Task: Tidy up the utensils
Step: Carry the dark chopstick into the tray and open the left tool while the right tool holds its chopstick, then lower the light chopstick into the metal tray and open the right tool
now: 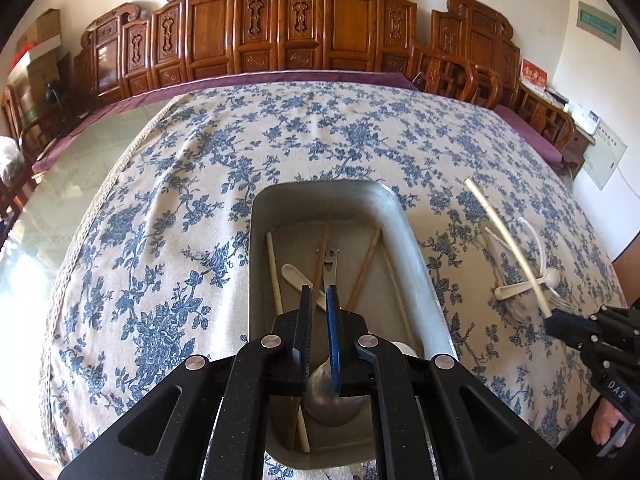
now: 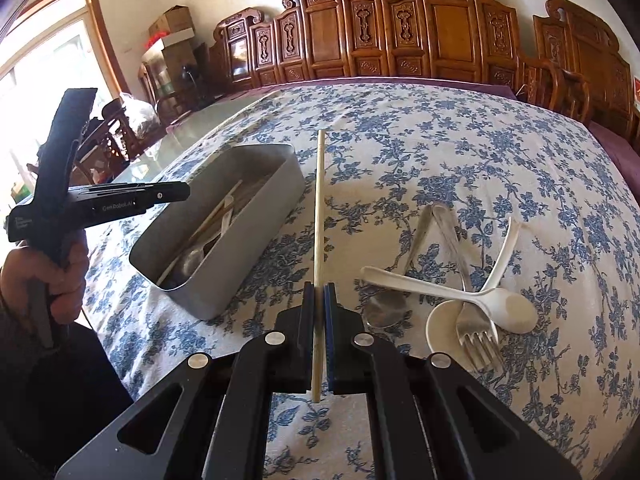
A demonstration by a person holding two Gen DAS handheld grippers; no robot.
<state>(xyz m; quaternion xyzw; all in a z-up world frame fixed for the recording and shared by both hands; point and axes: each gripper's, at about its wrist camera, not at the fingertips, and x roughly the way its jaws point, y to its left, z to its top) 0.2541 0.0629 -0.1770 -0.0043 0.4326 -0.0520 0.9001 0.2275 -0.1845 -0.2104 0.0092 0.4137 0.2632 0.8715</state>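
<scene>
R gripper [image 2: 319, 300] pinches pale chopstick [image 2: 319, 216], long axis pointing fwd, tin [image 2: 256, 216] to its left; L gripper [image 1: 319, 300] over tin, prob. empty, jaws slightly apart.

A blue-flowered tablecloth [image 2: 460, 152] covers the table, with a purple cloth [image 1: 280, 80] showing along its far edge. Behind that edge stand carved wooden chair backs [image 2: 400, 32]. Cardboard boxes [image 2: 172, 28] are stacked near the window [image 2: 40, 60].

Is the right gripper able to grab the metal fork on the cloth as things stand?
Probably not yet: the right gripper is shut on a chopstick. The metal fork lies close by, on top of the pile, otherwise unblocked.
</scene>
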